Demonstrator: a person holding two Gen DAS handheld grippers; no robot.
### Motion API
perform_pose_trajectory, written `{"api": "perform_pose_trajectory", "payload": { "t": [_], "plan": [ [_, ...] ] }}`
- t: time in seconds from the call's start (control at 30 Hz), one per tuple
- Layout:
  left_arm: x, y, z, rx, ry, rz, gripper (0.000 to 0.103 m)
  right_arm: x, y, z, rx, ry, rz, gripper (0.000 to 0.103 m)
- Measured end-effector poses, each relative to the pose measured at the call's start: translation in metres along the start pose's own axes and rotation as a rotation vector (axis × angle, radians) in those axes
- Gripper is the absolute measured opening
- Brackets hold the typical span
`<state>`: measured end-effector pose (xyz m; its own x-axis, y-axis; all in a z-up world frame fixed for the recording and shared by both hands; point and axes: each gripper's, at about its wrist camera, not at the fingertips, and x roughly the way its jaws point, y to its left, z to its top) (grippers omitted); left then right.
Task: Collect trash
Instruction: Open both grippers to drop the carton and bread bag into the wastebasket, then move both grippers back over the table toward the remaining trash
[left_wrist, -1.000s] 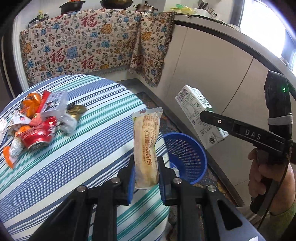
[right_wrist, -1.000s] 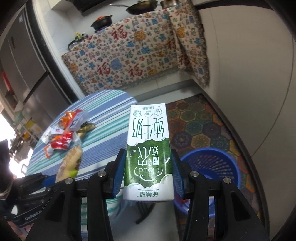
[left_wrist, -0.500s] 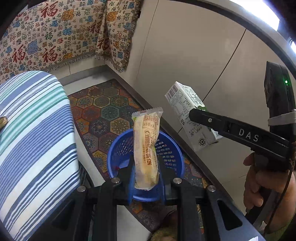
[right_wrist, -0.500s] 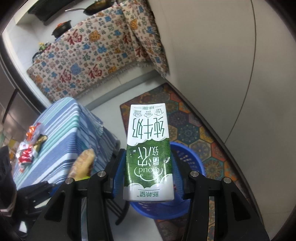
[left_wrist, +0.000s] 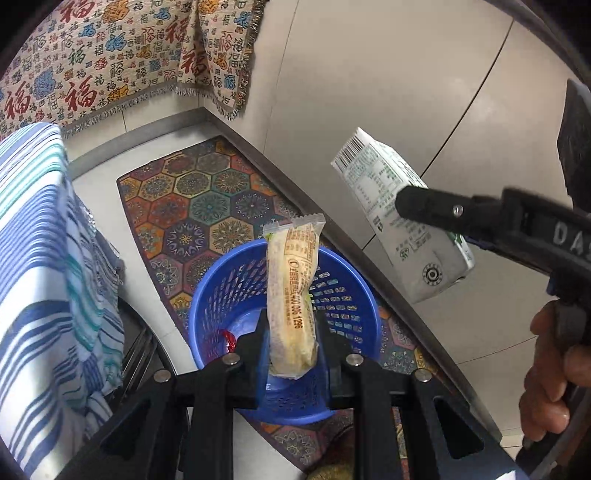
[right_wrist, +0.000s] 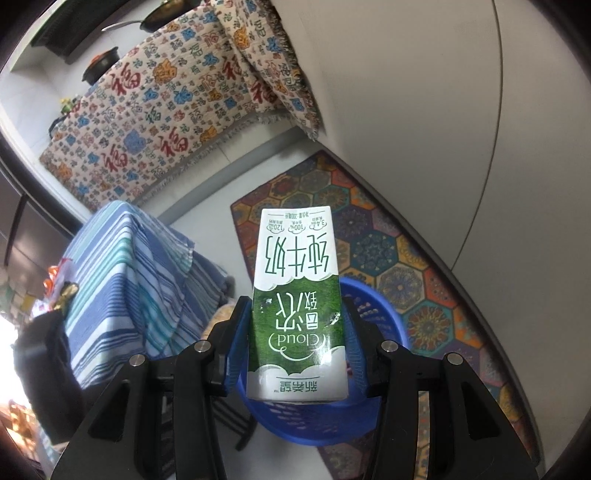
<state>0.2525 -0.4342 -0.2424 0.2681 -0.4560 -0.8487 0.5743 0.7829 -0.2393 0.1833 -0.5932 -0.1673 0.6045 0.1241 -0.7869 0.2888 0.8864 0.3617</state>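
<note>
My left gripper (left_wrist: 290, 332) is shut on a pale yellow snack packet (left_wrist: 291, 295) and holds it upright over the blue plastic basket (left_wrist: 343, 306) on the floor. My right gripper (right_wrist: 297, 332) is shut on a green-and-white milk carton (right_wrist: 295, 295), upside down, above the same basket (right_wrist: 380, 314). In the left wrist view the carton (left_wrist: 399, 229) and the right gripper (left_wrist: 436, 210) hang to the right of the basket and higher. Something red (left_wrist: 229, 339) lies inside the basket.
The table with a blue striped cloth (left_wrist: 40, 258) stands left of the basket; more trash (right_wrist: 59, 288) lies on it. A patterned rug (left_wrist: 207, 206) lies under the basket. A white cabinet wall (left_wrist: 406, 92) runs along the right. A patterned cloth (right_wrist: 166, 110) hangs behind.
Both grippers have moved off the table and over the blue basket, each still holding its item. The basket now sits directly beneath the snack packet and the carton.
</note>
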Motion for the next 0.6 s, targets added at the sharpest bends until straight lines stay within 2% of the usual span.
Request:
{"api": "perform_pose_trajectory", "payload": {
  "t": [0.03, 0.07, 0.1, 0.17, 0.2, 0.37, 0.5, 0.6],
  "plan": [
    [0.005, 0.0, 0.002, 0.003, 0.001, 0.007, 0.025, 0.001, -0.001, 0.001, 0.005, -0.001, 0.003, 0.05],
    [0.009, 0.0, 0.001, 0.003, 0.001, 0.013, 0.026, 0.002, -0.002, 0.002, 0.005, -0.001, 0.02, 0.057],
    [0.014, 0.0, 0.002, 0.001, 0.004, 0.02, 0.035, 0.002, -0.002, 0.002, 0.013, -0.006, 0.026, 0.068],
    [0.022, 0.0, 0.001, -0.002, 0.013, 0.022, 0.051, -0.001, -0.002, 0.004, 0.025, -0.026, 0.024, 0.072],
    [0.022, 0.0, 0.0, -0.001, 0.011, 0.022, 0.054, -0.002, -0.002, 0.005, 0.028, -0.03, 0.024, 0.072],
    [0.019, 0.0, 0.001, -0.012, -0.001, 0.007, 0.054, -0.019, 0.002, 0.009, 0.02, -0.089, 0.002, 0.079],
    [-0.002, -0.003, 0.0, -0.02, -0.03, -0.002, 0.055, -0.03, 0.011, 0.013, -0.012, -0.138, -0.039, 0.091],
    [-0.025, -0.006, -0.003, -0.028, -0.049, -0.009, 0.055, -0.035, 0.022, 0.015, -0.049, -0.172, -0.104, 0.098]
  ]
}}
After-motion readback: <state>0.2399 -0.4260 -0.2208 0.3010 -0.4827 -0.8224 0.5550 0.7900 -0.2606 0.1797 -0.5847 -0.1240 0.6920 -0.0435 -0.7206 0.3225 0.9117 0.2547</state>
